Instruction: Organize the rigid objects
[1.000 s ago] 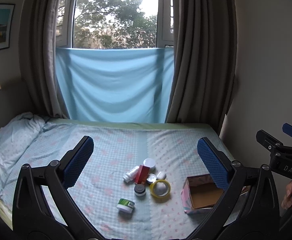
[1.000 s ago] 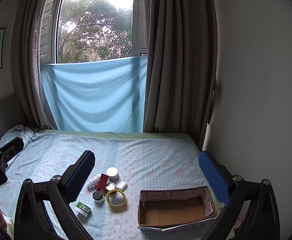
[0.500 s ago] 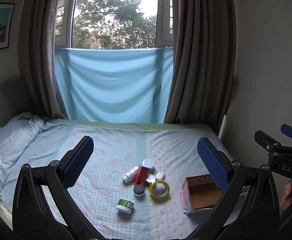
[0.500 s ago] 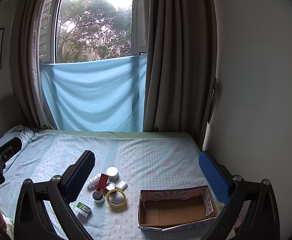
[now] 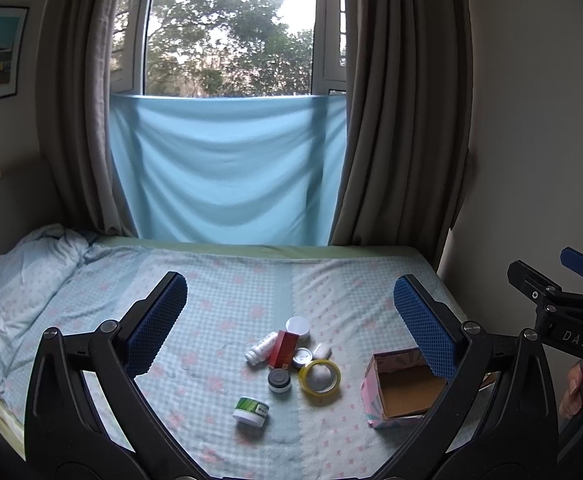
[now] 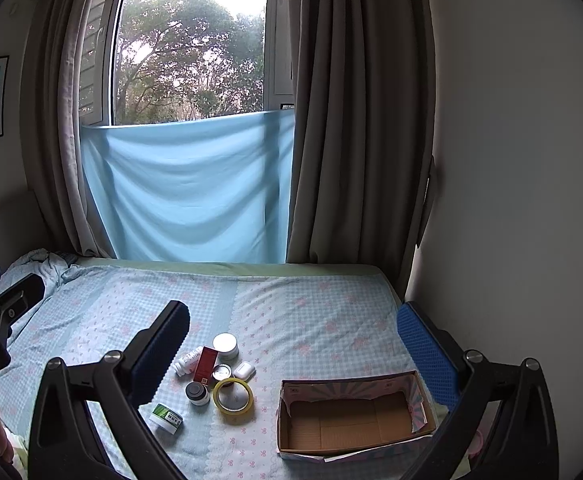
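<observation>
On the bed (image 6: 311,312), your left gripper (image 5: 291,316) and right gripper (image 6: 291,340) hang wide and empty above small jars (image 6: 226,345) crowded beside the empty box (image 6: 351,420); reaching into that cluster could knock neighbours rolling across soft bedding.

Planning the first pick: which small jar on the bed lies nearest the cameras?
The green-labelled jar, alone at the cluster's near edge; the dark-lidded jar and the others sit farther back.
</observation>
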Tool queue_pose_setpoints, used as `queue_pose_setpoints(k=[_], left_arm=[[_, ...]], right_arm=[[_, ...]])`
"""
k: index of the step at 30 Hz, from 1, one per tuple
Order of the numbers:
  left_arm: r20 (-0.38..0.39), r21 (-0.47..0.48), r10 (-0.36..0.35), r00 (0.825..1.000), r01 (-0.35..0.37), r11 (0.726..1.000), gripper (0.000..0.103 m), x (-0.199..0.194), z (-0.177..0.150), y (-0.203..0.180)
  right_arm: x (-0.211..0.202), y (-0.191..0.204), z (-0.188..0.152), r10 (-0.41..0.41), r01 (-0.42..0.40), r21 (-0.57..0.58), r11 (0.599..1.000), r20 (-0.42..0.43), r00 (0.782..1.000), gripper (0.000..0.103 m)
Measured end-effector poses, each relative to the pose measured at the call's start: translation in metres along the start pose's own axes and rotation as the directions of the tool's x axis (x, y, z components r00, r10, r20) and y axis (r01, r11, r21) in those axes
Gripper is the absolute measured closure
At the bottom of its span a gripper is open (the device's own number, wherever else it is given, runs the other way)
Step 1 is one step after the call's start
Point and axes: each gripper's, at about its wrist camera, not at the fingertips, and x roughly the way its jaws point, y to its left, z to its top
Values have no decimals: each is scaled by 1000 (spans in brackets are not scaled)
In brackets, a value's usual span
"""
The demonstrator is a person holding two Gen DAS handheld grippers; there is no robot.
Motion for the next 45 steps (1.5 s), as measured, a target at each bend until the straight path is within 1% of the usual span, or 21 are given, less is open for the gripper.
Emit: queue_pose_setpoints(k=[2,4,14,20,22,25,29,33,36,39,42,45], left_arm=[[-6,1,9,1000,-9,1000,1,2,0,1],[-5,-3,3,1000,-3,1000,1,1,0,2],[28,16,-7,1000,7,1000,1,1,-1,0],[11,-5,-7,1000,7,1000,1,5,-3,3],[0,-18,-7,1000,7,1000,1,7,-5,5],[-37,-38,1,999,-2,999,1,11,-10,8],[-116,-49,31,993,-37,998,1,26,-22,10],[-198,-65,80,977,-95,993,1,46,-43,16],[-270,-69,117,956,-140,988,1,64,-70,23],[-351,-74,132,927,-168,983,1,83,-99,31],[-430,-76,130,893,-180,981,1,105,-130,41],[-490,-79,122,863,-183,980,1,131,-159,53]], right_arm=[[1,1,0,0,0,-3,1000,-3,1000,0],[1,2,0,3,-3,-6,1000,-1,1000,0],[5,6,-1,-3,3,-11,1000,2,1000,0],[4,7,-2,0,0,-8,1000,1,1000,0],[5,8,-2,7,-7,-8,1000,1,1000,0],[9,8,-2,24,-24,-11,1000,-2,1000,0],[23,9,-5,65,-66,-33,997,-43,997,0],[54,10,-11,117,-124,-59,991,-112,987,0],[84,14,-24,156,-169,-67,983,-167,974,0],[116,23,-36,185,-204,-63,977,-227,956,0],[150,35,-49,228,-247,-26,969,-301,926,0],[186,51,-63,255,-273,2,962,-368,894,0]])
